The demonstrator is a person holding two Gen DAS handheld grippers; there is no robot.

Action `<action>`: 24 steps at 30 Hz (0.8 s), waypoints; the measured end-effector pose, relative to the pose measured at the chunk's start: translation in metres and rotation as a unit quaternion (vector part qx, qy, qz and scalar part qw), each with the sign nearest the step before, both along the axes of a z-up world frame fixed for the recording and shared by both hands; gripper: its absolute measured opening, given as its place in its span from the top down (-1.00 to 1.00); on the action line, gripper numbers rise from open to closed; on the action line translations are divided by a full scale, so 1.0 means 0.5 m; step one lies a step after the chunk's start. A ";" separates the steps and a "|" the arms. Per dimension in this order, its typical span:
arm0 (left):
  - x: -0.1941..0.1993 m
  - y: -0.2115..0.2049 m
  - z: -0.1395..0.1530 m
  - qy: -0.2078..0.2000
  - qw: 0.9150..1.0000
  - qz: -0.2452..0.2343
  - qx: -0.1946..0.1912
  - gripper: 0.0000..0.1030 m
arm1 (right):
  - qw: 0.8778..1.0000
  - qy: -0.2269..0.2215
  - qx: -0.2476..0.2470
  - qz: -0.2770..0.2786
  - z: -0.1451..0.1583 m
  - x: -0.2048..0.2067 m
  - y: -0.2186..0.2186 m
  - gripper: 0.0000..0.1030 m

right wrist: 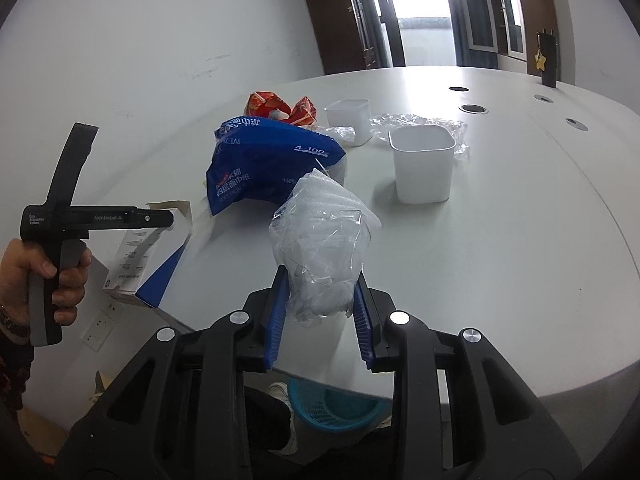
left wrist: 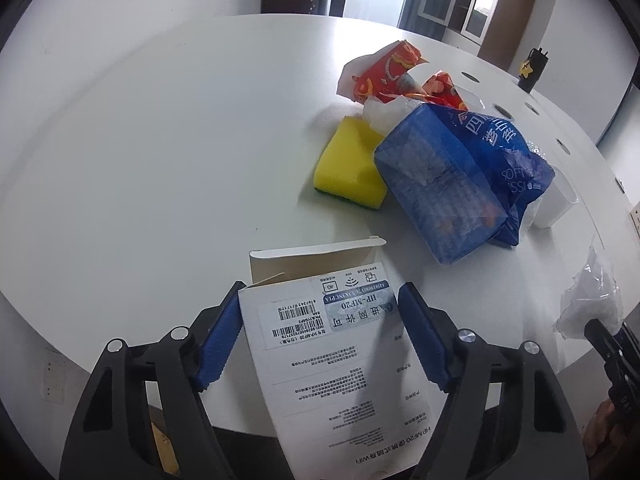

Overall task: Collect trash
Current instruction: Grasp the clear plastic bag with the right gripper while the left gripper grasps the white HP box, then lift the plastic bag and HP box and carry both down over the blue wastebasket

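My left gripper point(left wrist: 320, 320) is clamped on a white printed box point(left wrist: 340, 360), pads on both sides, flap open at 12 o'clock over the table point(left wrist: 160, 140) edge. My right gripper point(right wrist: 322, 304) pinches a crumpled clear plastic bag point(right wrist: 324, 240), which sticks up toward 12 from between the fingers. Still on the table: blue tissue pack point(right wrist: 272, 160) at 11 o'clock of the right gripper, red wrapper point(right wrist: 280, 108) behind it, yellow sponge point(left wrist: 348, 160), two white cups point(right wrist: 422, 168). Blue basket point(right wrist: 332, 404) below the table edge at 6

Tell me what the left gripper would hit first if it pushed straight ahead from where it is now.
The left gripper is shut on the white box. Straight ahead lies bare table; the yellow sponge sits slightly right, though depth is unclear.
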State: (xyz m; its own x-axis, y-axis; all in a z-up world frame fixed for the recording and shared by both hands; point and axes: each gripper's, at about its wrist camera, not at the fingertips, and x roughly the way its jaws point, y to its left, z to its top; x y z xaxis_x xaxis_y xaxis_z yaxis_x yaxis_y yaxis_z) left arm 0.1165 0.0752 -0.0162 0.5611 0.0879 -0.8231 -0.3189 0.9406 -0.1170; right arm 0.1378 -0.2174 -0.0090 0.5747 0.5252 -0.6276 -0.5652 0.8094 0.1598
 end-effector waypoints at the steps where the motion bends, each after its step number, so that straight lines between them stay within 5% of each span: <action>1: -0.008 0.004 0.006 -0.002 1.000 0.008 -0.003 0.55 | 1.000 -0.004 0.000 0.002 0.002 -0.008 0.002 0.44; 2: -0.011 0.005 0.008 0.000 1.000 0.007 -0.009 0.85 | 1.000 -0.007 -0.005 0.006 0.003 -0.017 0.008 0.44; 4: -0.006 -0.002 0.001 0.006 1.000 0.004 0.016 0.85 | 1.000 -0.011 -0.010 0.009 0.004 -0.027 0.020 0.44; 8: 0.005 0.012 -0.022 0.020 0.999 0.014 -0.021 0.80 | 1.000 -0.011 -0.008 0.015 0.009 -0.040 0.033 0.43; 10: -0.006 0.004 -0.014 0.009 1.000 0.012 0.000 0.79 | 1.000 -0.011 -0.007 0.014 0.011 -0.045 0.031 0.42; 24: -0.051 -0.122 0.070 -0.016 0.994 -0.099 0.034 -0.59 | 1.000 0.000 0.013 0.009 -0.001 -0.056 -0.001 0.42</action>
State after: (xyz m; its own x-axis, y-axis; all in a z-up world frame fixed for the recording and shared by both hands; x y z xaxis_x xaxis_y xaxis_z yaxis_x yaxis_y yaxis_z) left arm 0.0912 0.0141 0.0190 0.5988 0.0271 -0.8005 -0.1231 0.9907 -0.0585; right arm 0.1100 -0.2177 -0.0095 0.5657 0.5514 -0.6131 -0.5795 0.7948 0.1800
